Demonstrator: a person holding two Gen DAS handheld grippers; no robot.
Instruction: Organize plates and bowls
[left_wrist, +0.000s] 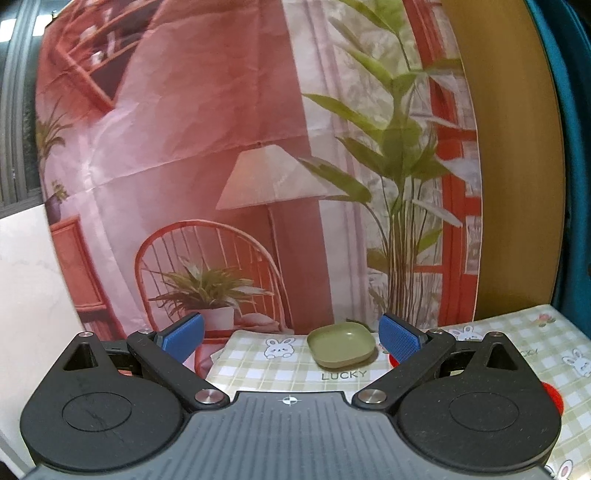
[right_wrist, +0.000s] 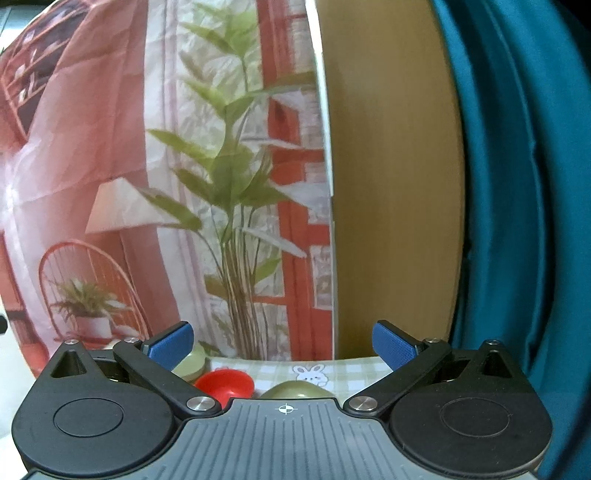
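Left wrist view: left gripper (left_wrist: 291, 338) with blue-padded fingers (left_wrist: 183, 336) spread wide, nothing between them. Beyond the tips, a shallow green plastic dish with rounded square corners (left_wrist: 340, 344), upright with its hollow facing up, flat on the green-and-white checked tablecloth printed with rabbits (left_wrist: 258, 363), near the far edge. No clear long axis; one corner turned toward the camera. Just right of it, partly behind the right finger, a sliver of a red piece (left_wrist: 393, 360), shape not readable. Another red edge (left_wrist: 554, 400) low at the right, behind the gripper body. Only here: the word LUCKY on the cloth and the whole green dish.

Right wrist view: right gripper (right_wrist: 282, 345) likewise spread wide and empty. Only here: a red plastic bowl (right_wrist: 225, 384) and an olive-green domed bowl (right_wrist: 295, 390) just beside it, the dome apparently rim down, both cut off by the gripper body. A pale green rim (right_wrist: 192, 363) behind the left finger, too hidden to identify. Printed room backdrop (right_wrist: 110, 166) behind the table in both views; wooden panel (right_wrist: 395, 184) and teal curtain (right_wrist: 517, 184) to the right.
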